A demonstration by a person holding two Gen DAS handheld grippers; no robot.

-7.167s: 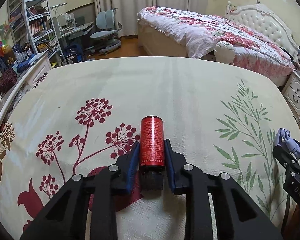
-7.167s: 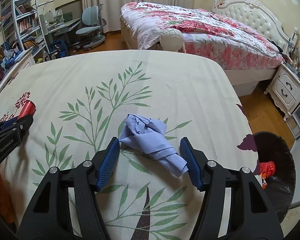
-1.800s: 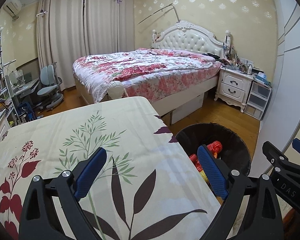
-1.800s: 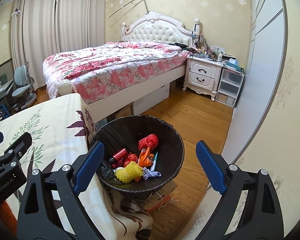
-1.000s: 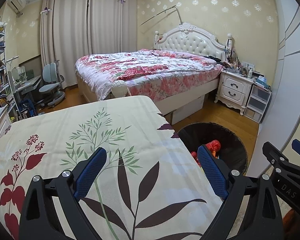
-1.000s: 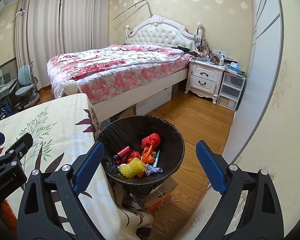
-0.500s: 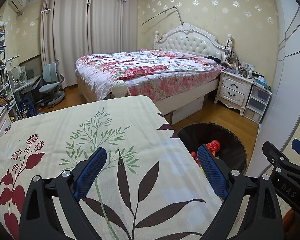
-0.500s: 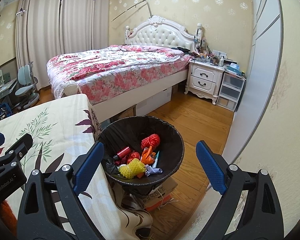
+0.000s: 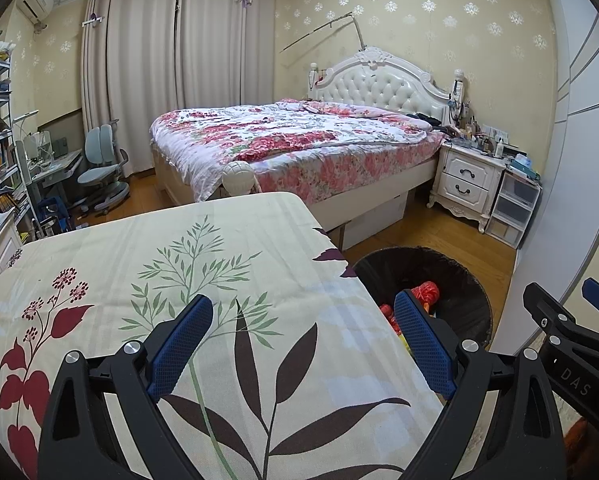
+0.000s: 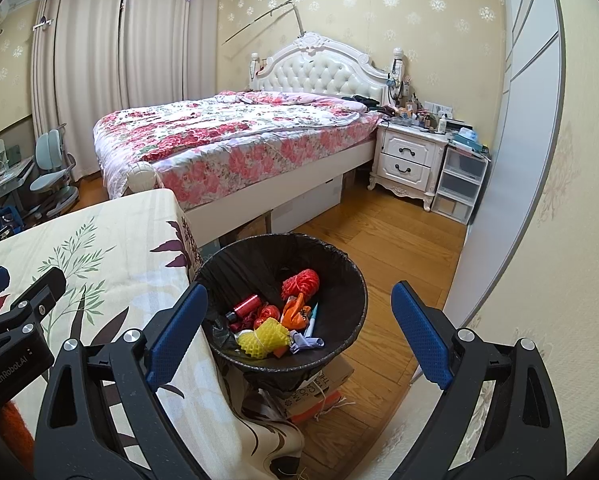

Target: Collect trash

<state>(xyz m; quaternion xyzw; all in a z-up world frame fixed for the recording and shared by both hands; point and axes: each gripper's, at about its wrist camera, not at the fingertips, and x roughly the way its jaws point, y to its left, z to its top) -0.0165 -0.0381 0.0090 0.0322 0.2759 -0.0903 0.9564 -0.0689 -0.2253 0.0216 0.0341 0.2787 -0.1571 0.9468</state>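
A black-lined trash bin [image 10: 339, 272] stands on the floor beside the table; it also shows in the left wrist view [image 9: 459, 280]. Inside lie a red can [image 10: 246, 305], a blue crumpled cloth [image 10: 305, 340], a yellow foam net [image 10: 262, 336], a red mesh ball [image 10: 300, 281] and orange bits. My right gripper [image 10: 299, 334] is open and empty above the bin. My left gripper [image 9: 303, 344] is open and empty over the table's right edge. The right gripper [image 9: 571, 344] shows at the right of the left wrist view, and the left gripper [image 10: 15, 320] at the left of the right wrist view.
The table carries a cream cloth with leaf prints [image 9: 179, 264]. A bed with a floral cover [image 9: 299, 144] stands behind, with a white nightstand [image 9: 467, 176] and plastic drawers [image 9: 515, 208] to its right. A cardboard box [image 10: 319, 388] sits under the bin. A wardrobe wall [image 10: 539, 200] is at the right.
Since 7.2 s ago both grippers have let go of the red can and the blue cloth, which now lie in the bin. Over the last second nothing has visibly moved.
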